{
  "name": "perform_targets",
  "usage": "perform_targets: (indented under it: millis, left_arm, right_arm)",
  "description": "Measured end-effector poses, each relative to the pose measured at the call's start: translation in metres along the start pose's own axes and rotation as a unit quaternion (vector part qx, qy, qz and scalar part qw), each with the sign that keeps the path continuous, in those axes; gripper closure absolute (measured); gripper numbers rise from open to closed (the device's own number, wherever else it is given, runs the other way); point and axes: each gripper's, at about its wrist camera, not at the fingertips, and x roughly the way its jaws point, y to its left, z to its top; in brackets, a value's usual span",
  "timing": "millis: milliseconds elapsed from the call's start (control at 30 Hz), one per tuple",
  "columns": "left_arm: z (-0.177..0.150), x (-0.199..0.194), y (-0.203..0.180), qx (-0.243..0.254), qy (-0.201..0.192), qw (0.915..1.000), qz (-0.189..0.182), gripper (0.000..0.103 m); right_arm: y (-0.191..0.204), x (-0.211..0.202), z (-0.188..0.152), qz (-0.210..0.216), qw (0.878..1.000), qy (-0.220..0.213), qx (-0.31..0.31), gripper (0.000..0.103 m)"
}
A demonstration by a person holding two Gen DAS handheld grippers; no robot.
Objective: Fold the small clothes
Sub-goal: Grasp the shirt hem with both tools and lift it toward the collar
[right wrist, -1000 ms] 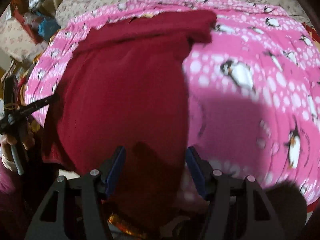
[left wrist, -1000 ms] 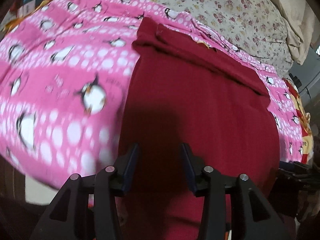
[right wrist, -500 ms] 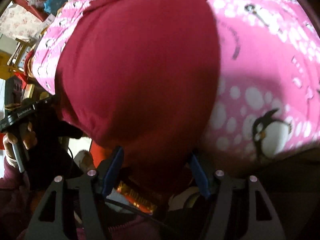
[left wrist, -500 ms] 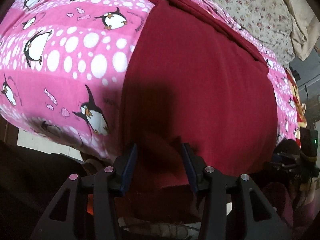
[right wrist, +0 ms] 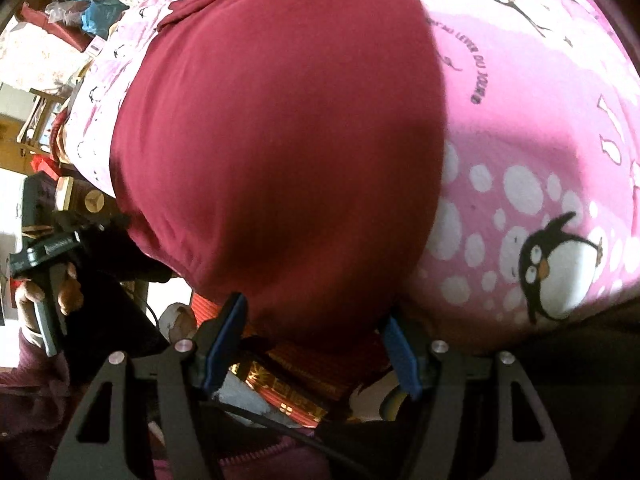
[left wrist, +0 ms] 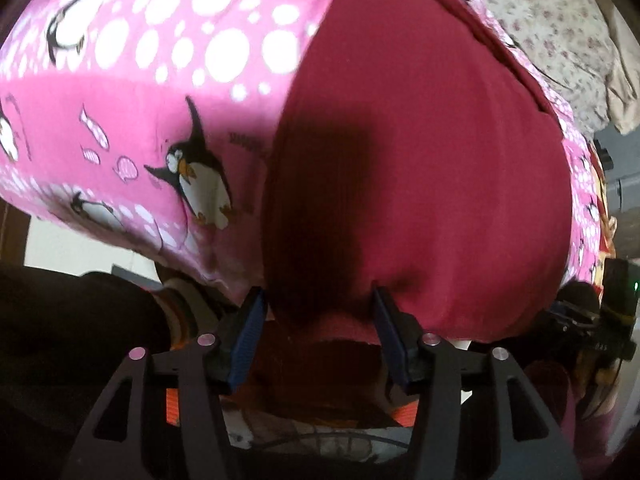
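Garment [left wrist: 420, 168], dark red, lay flat on the pink penguin blanket [left wrist: 132, 92], near hem hanging over the bed edge toward both grippers, far edge w/ a folded band at the top.

Step, my read: set-up for the next fold, both grippers at the near hem, one per corner, nothing lifted yet.

L to R:
- L gripper [left wrist: 318, 312]: jaws partly apart, straddling the near-left hem corner. Cloth sat between the fingers but the pads weren't pressing it, so no grip. Jaws had just been opening.
- Mid: garment body smooth, no bunching, gripper shadow on its left part.
- R gripper [right wrist: 316, 312]: jaws wide, hem between them at the near-right corner, pads clear of the cloth, no grip either.
- R view also showed the person's hand [right wrist: 52, 288] on the other gripper's handle at far left.

Next move prob needs: both jaws closing on the hem only, not the blanket under it, then lifting together and carrying the hem to the far edge w/ corners level so the fold lands square.

Vs a sec ago: both cams were closer and steeper on the near edge; garment filled more of each view and the floor clutter under the bed edge showed. L jaws were wider than then, R about the same. Garment itself hadn't shifted on the blanket.
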Motion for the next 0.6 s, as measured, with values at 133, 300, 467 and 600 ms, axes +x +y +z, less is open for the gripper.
perform_targets:
  millis: [133, 300, 467, 600]
  left_arm:
    - [0.004, -0.001, 0.0, -0.007, -0.006, 0.9999, -0.011, 0.07]
    - [0.003, -0.003, -0.014, 0.031, -0.008, 0.9994, -0.01, 0.095]
    - [-0.002, -0.026, -0.03, 0.059, -0.019, 0.9976, -0.032, 0.103]
    - [0.001, -0.062, -0.035, 0.082, -0.056, 0.9933, -0.06, 0.103]
  right_arm:
    - [-0.001, 0.0, 0.0, 0.009, 1.0, -0.004, 0.012, 0.034]
    - [0.006, -0.003, -0.002, 0.001, 1.0, -0.015, -0.011, 0.078]
    - [0.022, -0.025, -0.002, 0.022, 0.997, -0.039, -0.058, 0.091]
    - [0.032, -0.062, 0.004, 0.076, 0.992, -0.079, -0.065, 0.091]
